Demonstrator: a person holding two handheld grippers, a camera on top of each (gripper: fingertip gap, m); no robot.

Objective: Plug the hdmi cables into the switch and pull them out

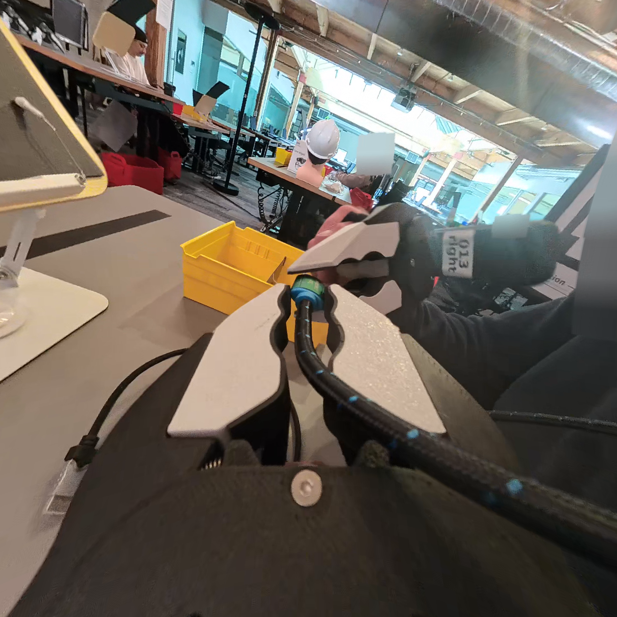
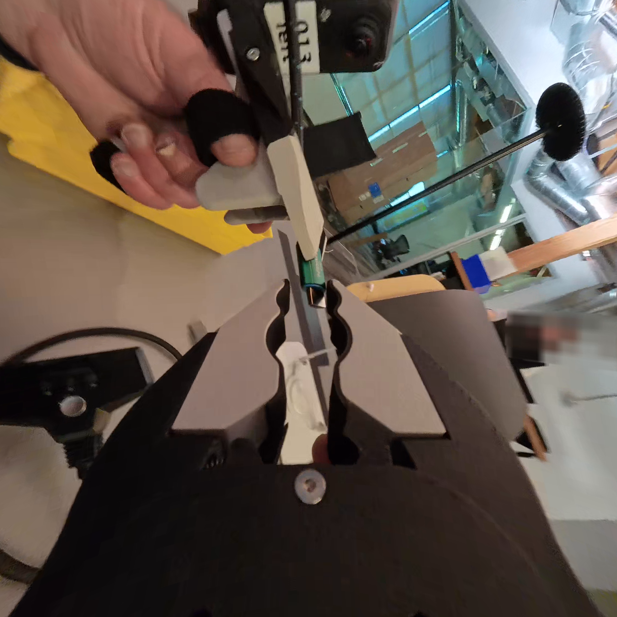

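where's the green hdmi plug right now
The green HDMI plug is pinched at the tips of the left tongs, held up in front of the yellow bin. In the right wrist view it sits just beyond the right tongs.

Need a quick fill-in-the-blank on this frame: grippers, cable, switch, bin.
1. The left gripper is shut on the plug of a black braided cable flecked with ____.
2. The bin on the table behind the grippers is ____.
3. The right gripper clamps the thin grey switch. The plug's metal tip shows, so it is ____ inserted.

Missing words: blue; yellow; not
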